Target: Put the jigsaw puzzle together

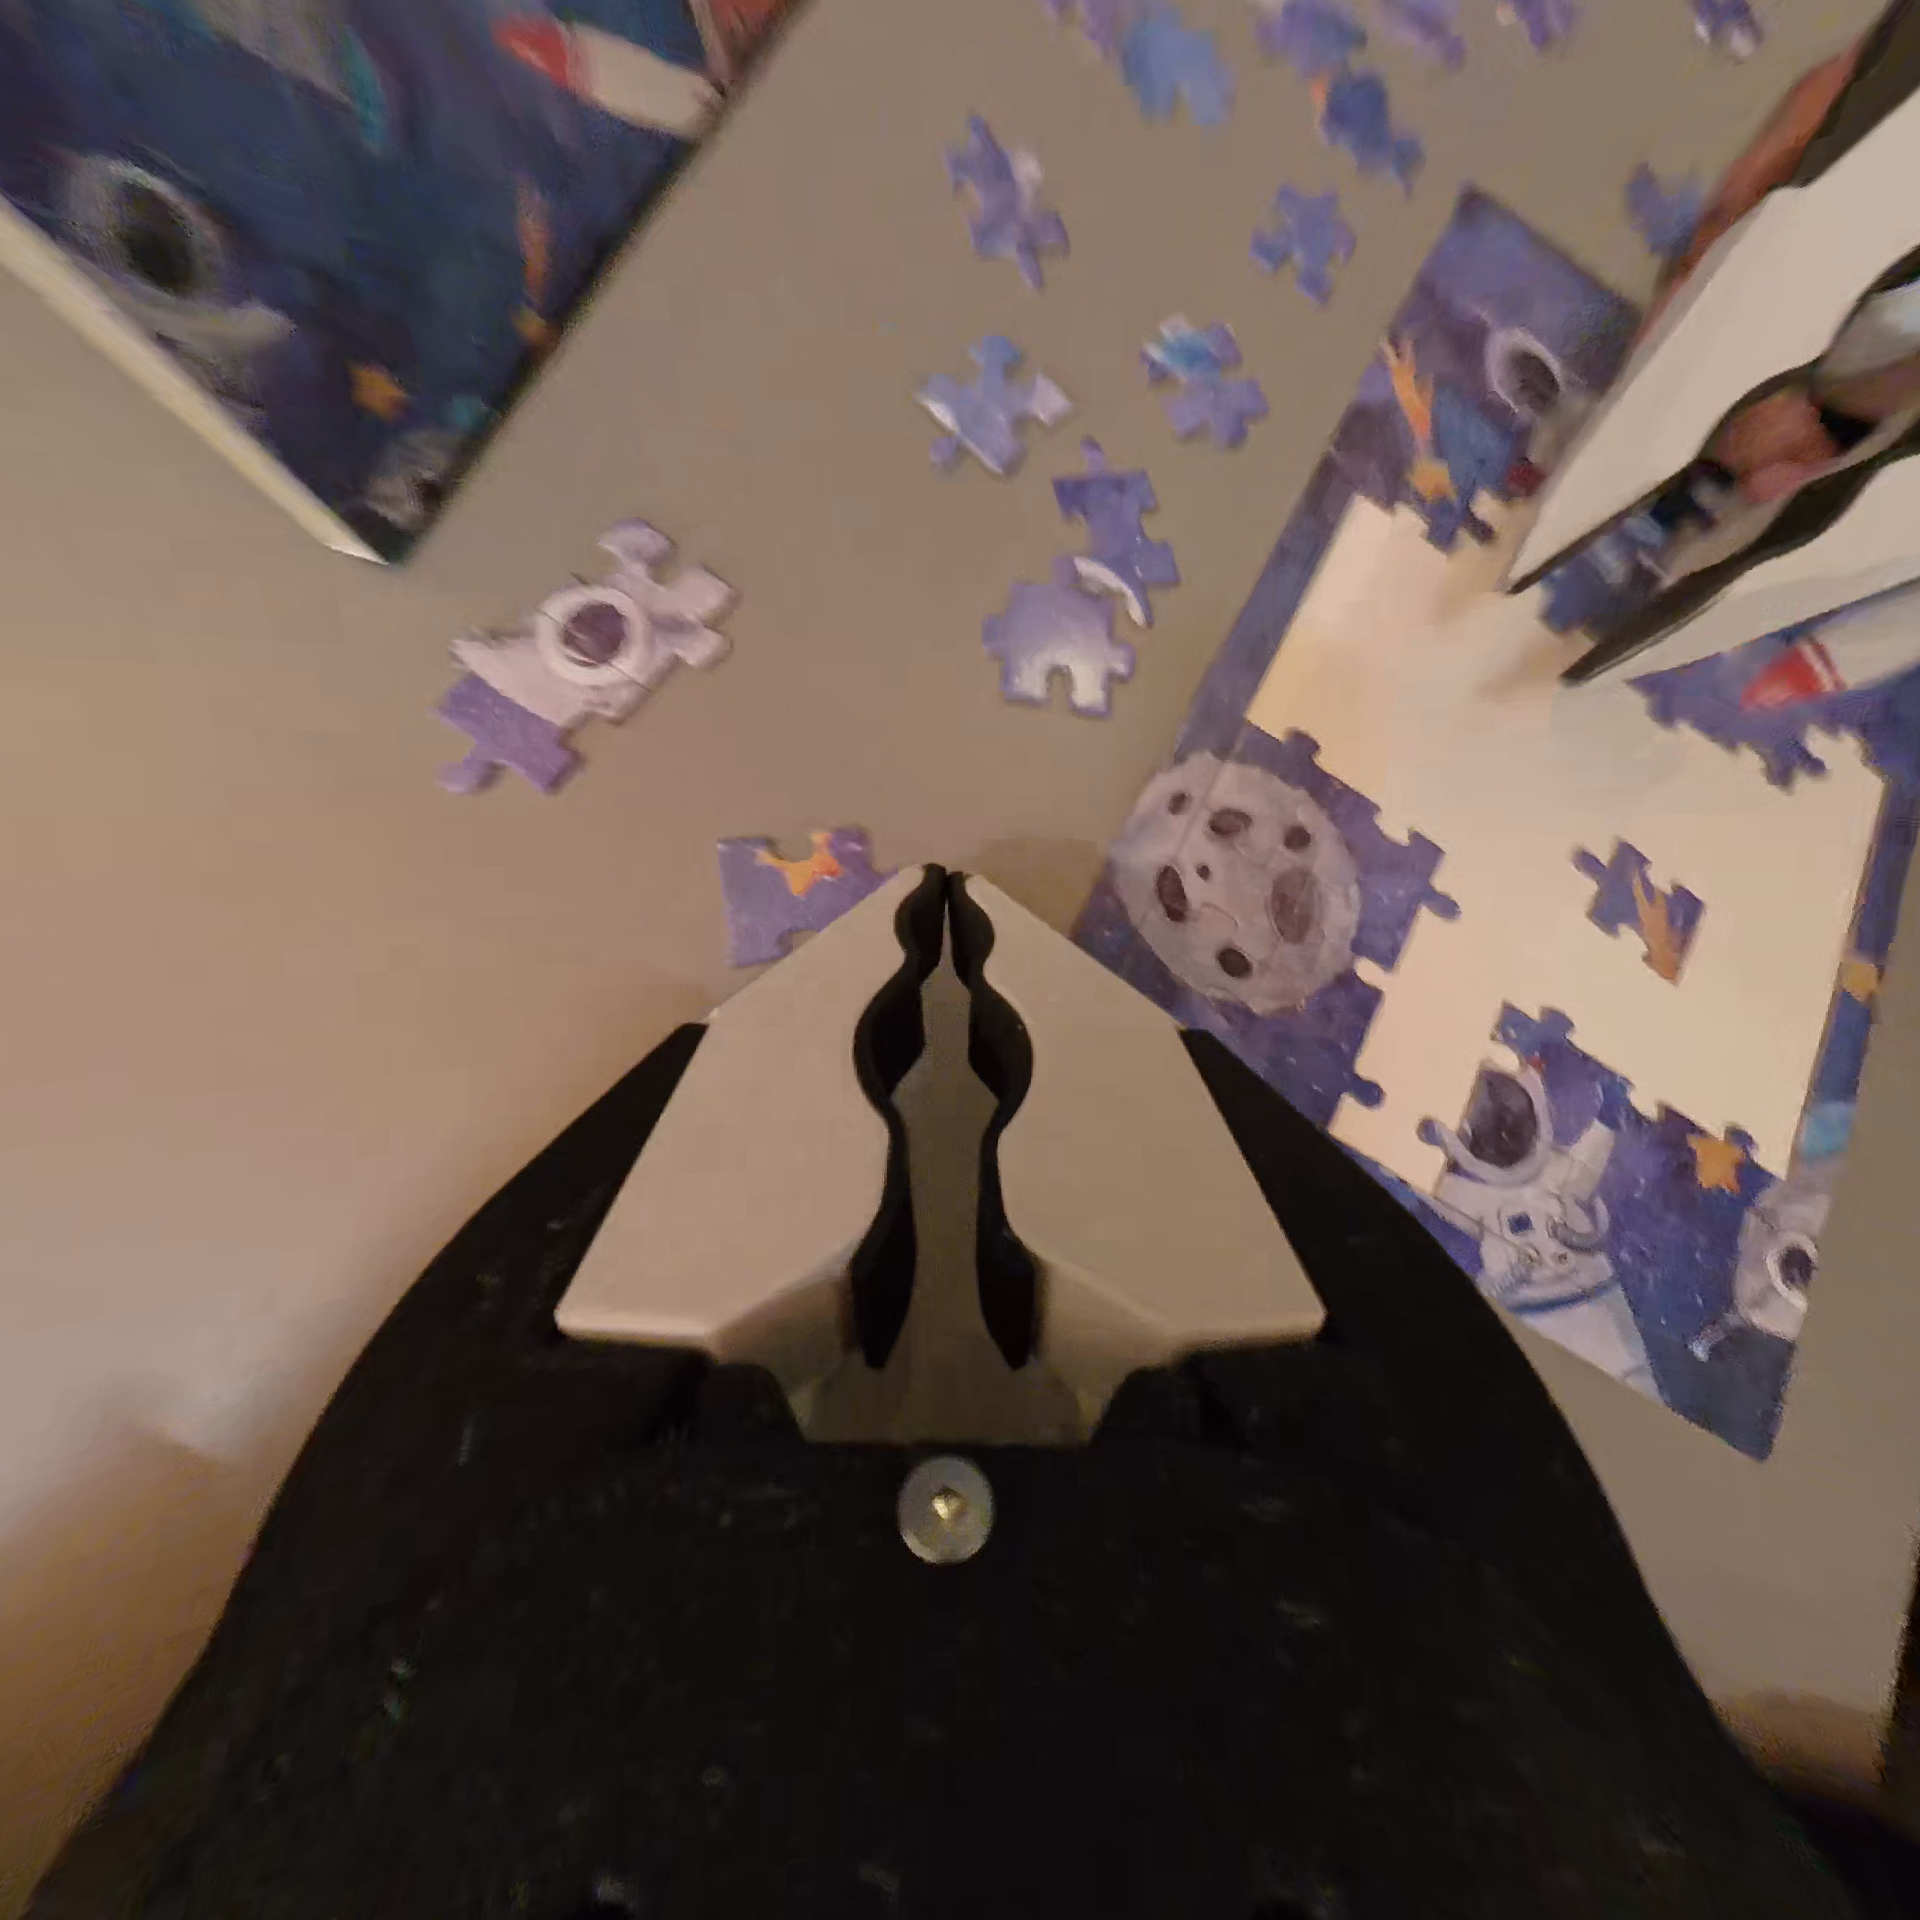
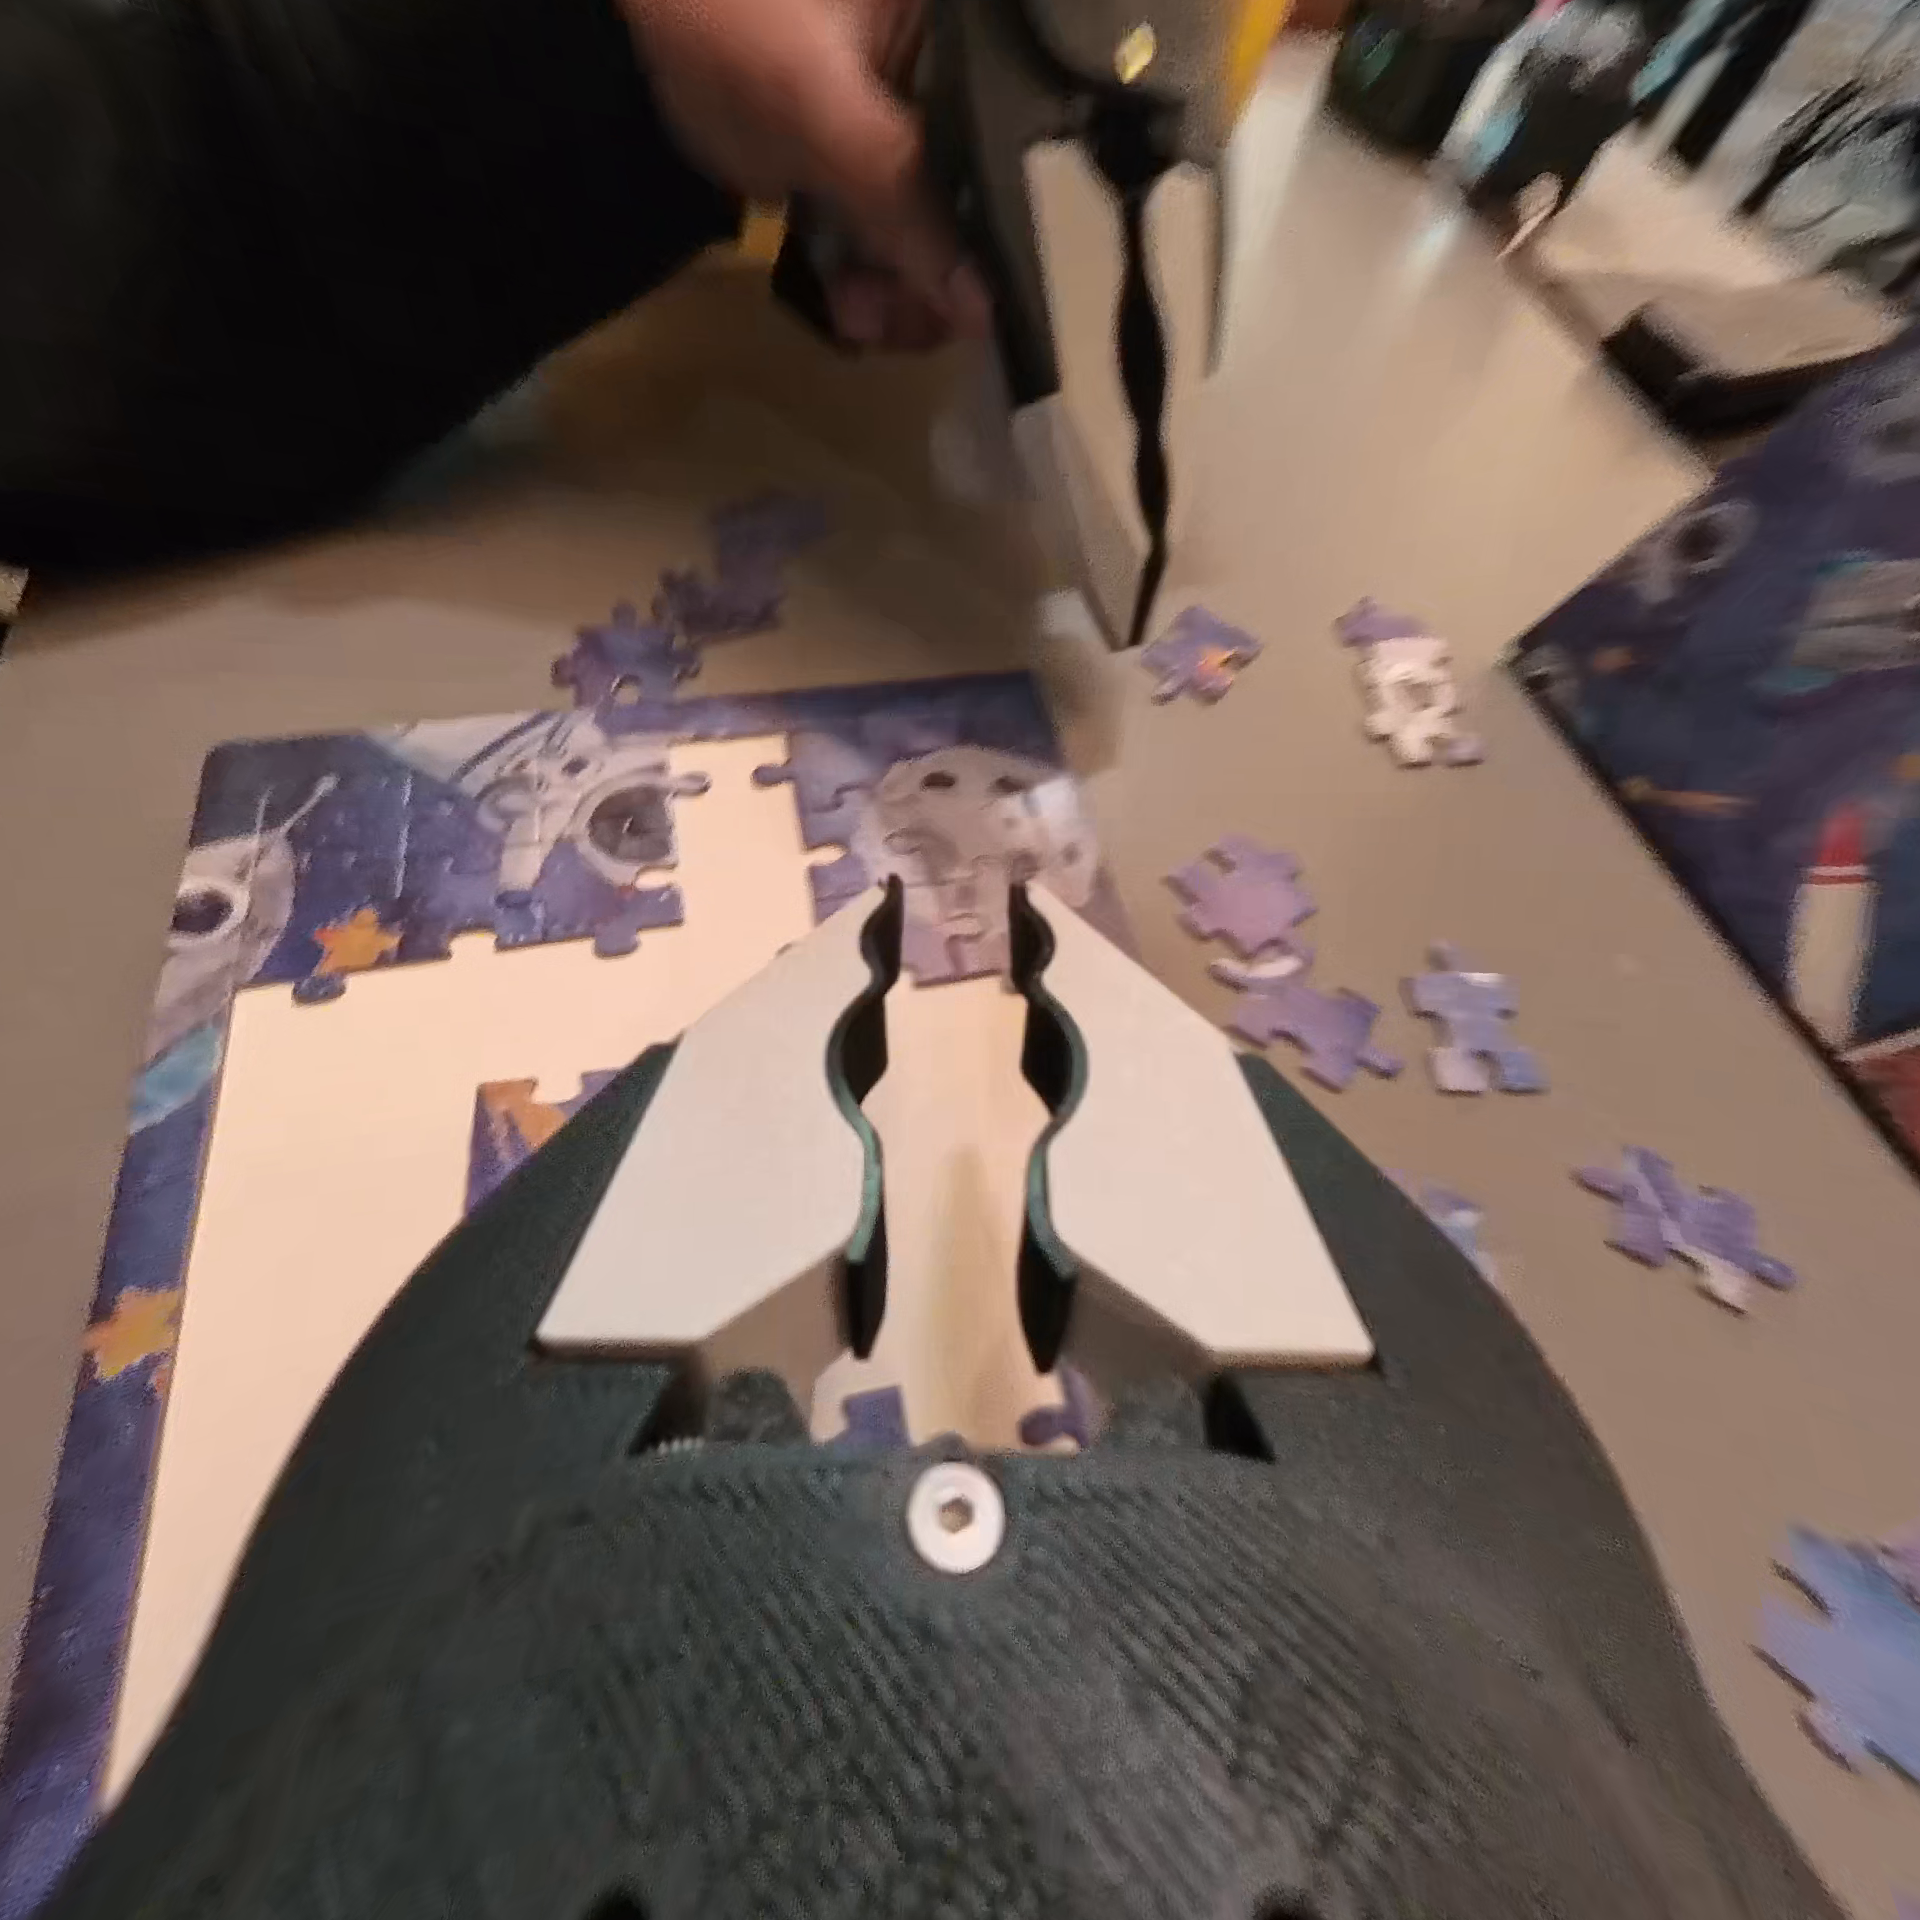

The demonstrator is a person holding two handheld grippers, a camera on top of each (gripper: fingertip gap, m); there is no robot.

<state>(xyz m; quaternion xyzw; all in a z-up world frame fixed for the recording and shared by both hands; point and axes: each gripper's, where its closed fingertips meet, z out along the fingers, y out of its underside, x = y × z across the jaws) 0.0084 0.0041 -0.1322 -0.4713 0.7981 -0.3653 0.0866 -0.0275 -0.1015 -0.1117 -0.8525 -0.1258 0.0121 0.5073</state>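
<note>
My left gripper sits at the centre of its own view, its pale wedge-shaped fingers drawn together so the wavy black pads meet at the tips with nothing between them. Its black body has a rough, grainy surface with a bright screw in the middle. Just beyond the left fingertip, partly hidden under it, lies a flat purple jigsaw piece with an orange star on the matte beige table. Whether the tip touches it I cannot tell.

To the right of that view lies the puzzle board, a rectangle with its long axis running from lower right up toward the upper right. Its frame of joined pieces shows a grey cratered moon and an astronaut; the middle is bare cream card. One loose piece lies on that bare card. Scattered knobbed purple pieces lie in the upper middle, and a glossy dark-blue box lid fills the upper left.

My right gripper hovers over the board with its fingers narrowly apart, nothing pressed between the pads; the moon shows through the gap. In that blurred view the board's long axis runs from bottom to top at the left of the frame. A hand at the top centre holds the left gripper, pointing down near the star piece.
</note>
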